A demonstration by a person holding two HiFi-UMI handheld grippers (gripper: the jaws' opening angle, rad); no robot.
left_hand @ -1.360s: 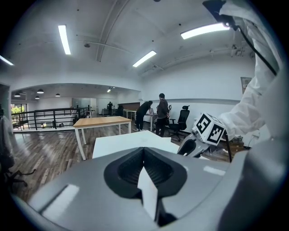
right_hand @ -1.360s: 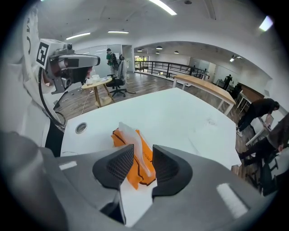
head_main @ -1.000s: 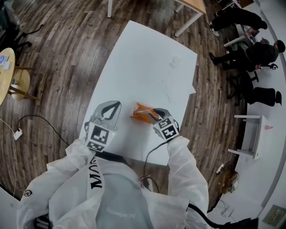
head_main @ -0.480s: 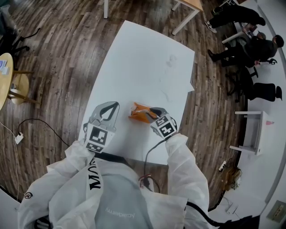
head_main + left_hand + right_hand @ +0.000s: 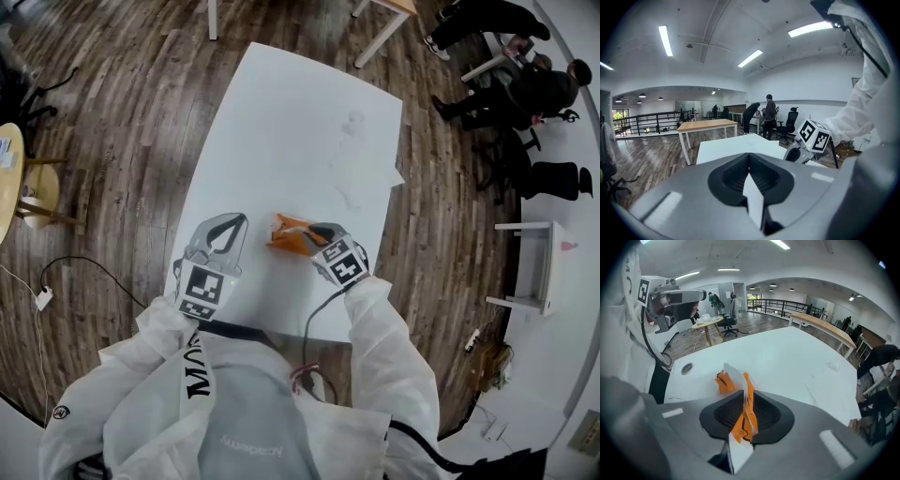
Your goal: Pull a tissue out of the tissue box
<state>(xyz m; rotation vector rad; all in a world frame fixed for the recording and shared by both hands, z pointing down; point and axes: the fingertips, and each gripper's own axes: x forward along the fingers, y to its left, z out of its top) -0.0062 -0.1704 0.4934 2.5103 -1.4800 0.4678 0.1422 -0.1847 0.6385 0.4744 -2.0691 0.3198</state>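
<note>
"How are the 2 grippers sitting?"

"The left gripper is hovering, tilting slightly down, its jaws pressing together on nothing. The right gripper is pointing steeply down. Its jaws have just been closing and are pinching the tissue."

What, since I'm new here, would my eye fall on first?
The orange tissue box, the only colour on the white table, near its close edge. The right claw has just been closing on it, white tissue in its grip; the left claw, shut, is beside it.
</note>
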